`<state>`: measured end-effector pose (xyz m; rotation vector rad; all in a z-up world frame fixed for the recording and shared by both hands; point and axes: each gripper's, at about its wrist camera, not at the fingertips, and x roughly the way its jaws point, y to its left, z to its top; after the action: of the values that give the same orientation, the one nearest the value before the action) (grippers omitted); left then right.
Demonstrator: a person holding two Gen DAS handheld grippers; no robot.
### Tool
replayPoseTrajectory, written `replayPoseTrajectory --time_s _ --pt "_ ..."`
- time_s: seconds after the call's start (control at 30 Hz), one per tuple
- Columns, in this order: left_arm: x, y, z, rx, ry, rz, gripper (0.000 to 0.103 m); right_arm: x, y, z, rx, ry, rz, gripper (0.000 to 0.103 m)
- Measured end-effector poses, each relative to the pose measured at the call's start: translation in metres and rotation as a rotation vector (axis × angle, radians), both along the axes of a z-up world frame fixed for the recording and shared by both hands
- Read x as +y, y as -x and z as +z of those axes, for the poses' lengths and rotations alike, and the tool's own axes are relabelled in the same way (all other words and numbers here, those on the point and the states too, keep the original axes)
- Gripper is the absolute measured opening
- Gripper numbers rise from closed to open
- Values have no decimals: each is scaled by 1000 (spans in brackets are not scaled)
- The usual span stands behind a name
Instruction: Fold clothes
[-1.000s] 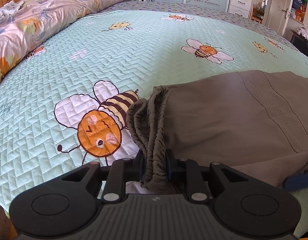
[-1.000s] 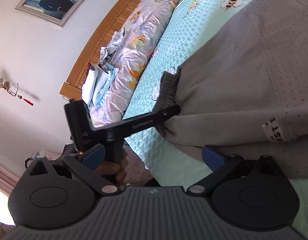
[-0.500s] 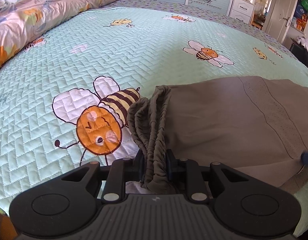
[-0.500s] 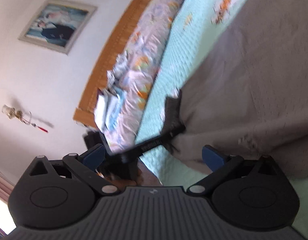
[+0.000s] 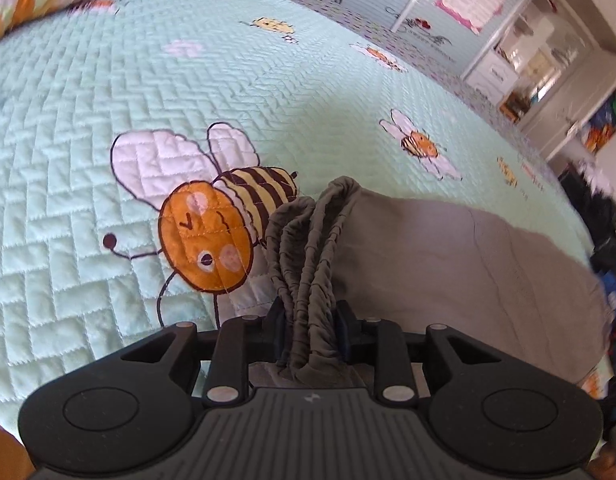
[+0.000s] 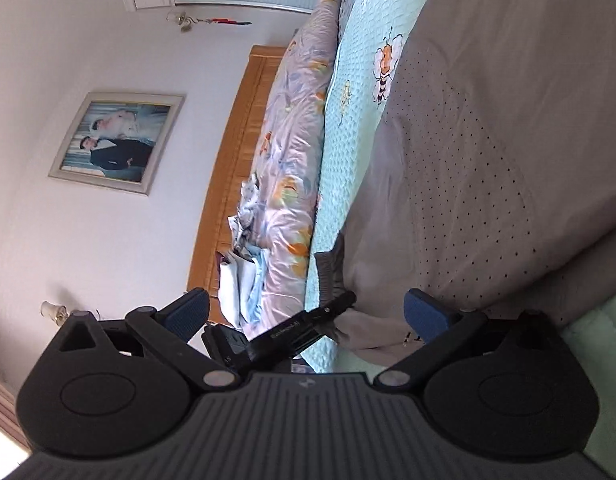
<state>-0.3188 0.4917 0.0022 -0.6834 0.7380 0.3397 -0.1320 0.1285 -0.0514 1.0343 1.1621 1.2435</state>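
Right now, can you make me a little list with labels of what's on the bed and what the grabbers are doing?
Surface: mint quilted bedspread with cartoon bees
Garment: grey-brown clothing lying on the bedspread
Left gripper: jaws opening, with the bunched elastic waistband between them
Right gripper: jaws wide apart, holding nothing
Behind: floral duvet, wooden headboard, framed photo on the wall

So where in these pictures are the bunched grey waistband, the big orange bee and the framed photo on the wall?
Grey waistband [image 5: 308,256], left wrist view, on its gathered elastic folds.
Big orange bee [image 5: 206,240], left wrist view, on its round face.
Framed photo [image 6: 116,142], right wrist view, on the middle of the picture.
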Motion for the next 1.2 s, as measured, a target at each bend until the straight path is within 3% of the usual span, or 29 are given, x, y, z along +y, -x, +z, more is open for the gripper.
replayPoseTrajectory --time_s 0.17,0.23,0.33,0.4,0.43,0.5,0.53,0.57,0.6,0.7,0.77,0.93,0.97,1.03,1.1,1.13,1.2 --pt "7 5 -4 -38 67 23 29 -5 2 -5 -11 -10 -8 102" --pt "3 2 -2 -26 34 11 29 -7 3 -5 -14 -12 -6 102" --pt "-19 -6 4 16 -110 -44 34 -5 5 -3 -33 -5 7 102" --pt "-29 -10 5 18 -163 -67 49 1 8 4 -82 33 31 102" --pt "-30 -10 5 -2 -154 -70 55 4 10 8 -109 56 46 102" --pt "-26 -4 4 -56 -99 -55 81 9 13 15 -158 96 71 102" --pt "-24 -1 5 -75 -83 -37 87 11 15 19 -183 116 84 102" --pt "-22 4 8 -83 -86 -12 99 13 16 22 -199 132 90 102" --pt "-21 9 12 -90 -106 15 102 14 17 24 -215 155 91 102" --pt "-11 34 23 -147 -121 108 102 17 18 29 -255 213 102 102" --pt "0 55 27 -203 -88 205 102 20 19 35 -278 234 103 103" --pt "11 82 20 -353 58 301 102 49 25 60 -305 120 176 103" --pt "9 83 18 -357 72 300 102 63 27 67 -346 142 198 103" --pt "-2 79 17 -299 18 282 102 93 34 81 -449 208 240 103" --pt "-16 80 16 -241 -53 247 102 120 44 97 -662 319 238 103" --pt "-23 80 15 -218 -78 212 102 132 46 103 -727 333 234 103" --pt "-41 81 12 -179 -132 140 102 157 41 110 -793 346 259 103"
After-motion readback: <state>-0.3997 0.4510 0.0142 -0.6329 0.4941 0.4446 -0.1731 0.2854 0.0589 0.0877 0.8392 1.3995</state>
